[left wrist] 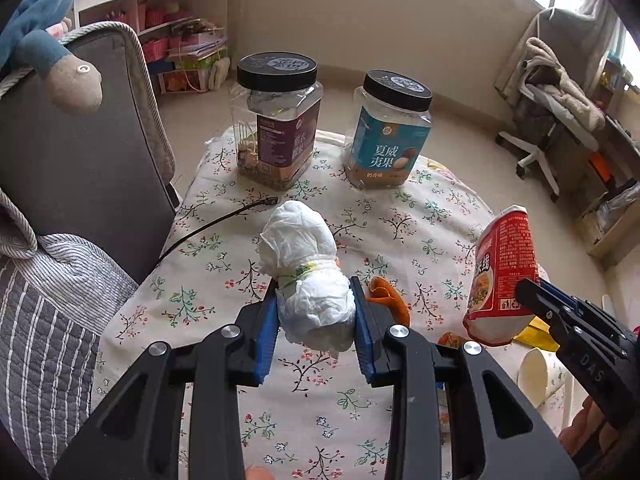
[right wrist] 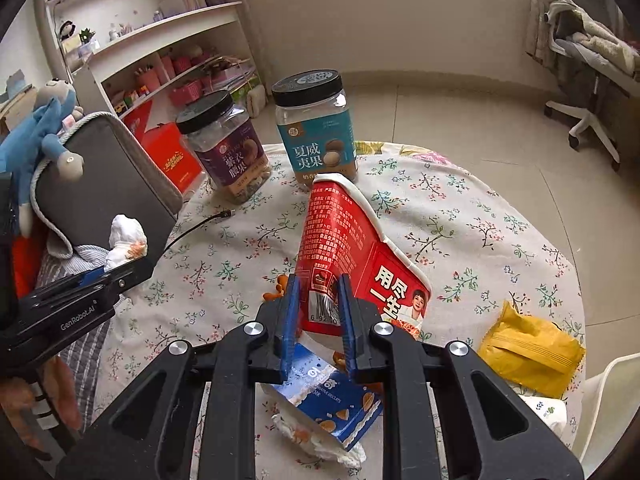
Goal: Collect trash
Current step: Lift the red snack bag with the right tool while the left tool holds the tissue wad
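Note:
My left gripper (left wrist: 316, 312) is shut on a crumpled white tissue wad (left wrist: 308, 268) and holds it above the floral tablecloth (left wrist: 420, 216). It also shows at the left of the right wrist view (right wrist: 120, 264), with the tissue wad (right wrist: 126, 240) in it. My right gripper (right wrist: 318, 320) is shut on the base of a red instant-noodle cup (right wrist: 340, 248), tilted and lifted; the cup also shows at the right of the left wrist view (left wrist: 500, 276). Orange peel (left wrist: 386, 296) lies beside the left fingers. A blue biscuit wrapper (right wrist: 332, 404) and a yellow snack packet (right wrist: 528, 348) lie on the table.
Two black-lidded snack jars, one purple-labelled (left wrist: 276, 120) and one teal-labelled (left wrist: 388, 132), stand at the table's far side. A black cable (left wrist: 216, 222) runs in from the left. A grey cushioned chair (left wrist: 80, 140) with a blue plush toy (left wrist: 40, 40) is on the left. A white paper cup (left wrist: 536, 376) lies at right.

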A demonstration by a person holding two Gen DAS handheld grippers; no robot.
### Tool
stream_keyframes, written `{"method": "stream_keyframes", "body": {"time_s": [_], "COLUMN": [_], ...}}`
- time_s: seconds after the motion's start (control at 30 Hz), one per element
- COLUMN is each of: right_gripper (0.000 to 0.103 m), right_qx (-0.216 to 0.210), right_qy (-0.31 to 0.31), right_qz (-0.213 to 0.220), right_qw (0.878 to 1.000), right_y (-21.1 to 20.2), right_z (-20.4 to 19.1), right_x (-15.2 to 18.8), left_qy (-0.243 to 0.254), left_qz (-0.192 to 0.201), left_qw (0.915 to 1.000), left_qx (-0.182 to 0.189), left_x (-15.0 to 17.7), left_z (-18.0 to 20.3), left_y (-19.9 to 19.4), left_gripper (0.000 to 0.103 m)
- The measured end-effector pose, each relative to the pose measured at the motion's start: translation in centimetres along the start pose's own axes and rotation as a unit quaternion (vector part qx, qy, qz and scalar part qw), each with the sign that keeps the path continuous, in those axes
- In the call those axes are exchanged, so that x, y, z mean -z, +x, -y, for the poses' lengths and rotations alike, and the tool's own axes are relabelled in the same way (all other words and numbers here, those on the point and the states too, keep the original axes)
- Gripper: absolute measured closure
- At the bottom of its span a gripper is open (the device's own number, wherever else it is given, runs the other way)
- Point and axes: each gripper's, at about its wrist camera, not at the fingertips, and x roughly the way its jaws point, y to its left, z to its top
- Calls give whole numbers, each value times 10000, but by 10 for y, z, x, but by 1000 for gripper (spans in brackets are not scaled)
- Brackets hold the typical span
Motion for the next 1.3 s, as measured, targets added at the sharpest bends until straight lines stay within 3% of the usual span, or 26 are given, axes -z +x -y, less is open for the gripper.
{"method": "stream_keyframes", "body": {"time_s": [0.67,1.0,1.3], "right_gripper": [85,85,84], "right_qx": [326,777,1430], "right_qy": [205,627,1094], "right_qz": [308,599,779], "right_qw": [9988,9932,9806], "right_y": [-56,-94,-131], "right_z": [45,98,157], "right_x": [14,24,44], "left_qy": [355,692,974], "left_qz": [208,241,266], "left_qw": [9988,9962,9928], "left_qx": [266,468,650], "left_x": [3,12,20], "left_z": [57,102,138], "left_y": [-19,-20,-22], "left_gripper": [70,70,70]}}
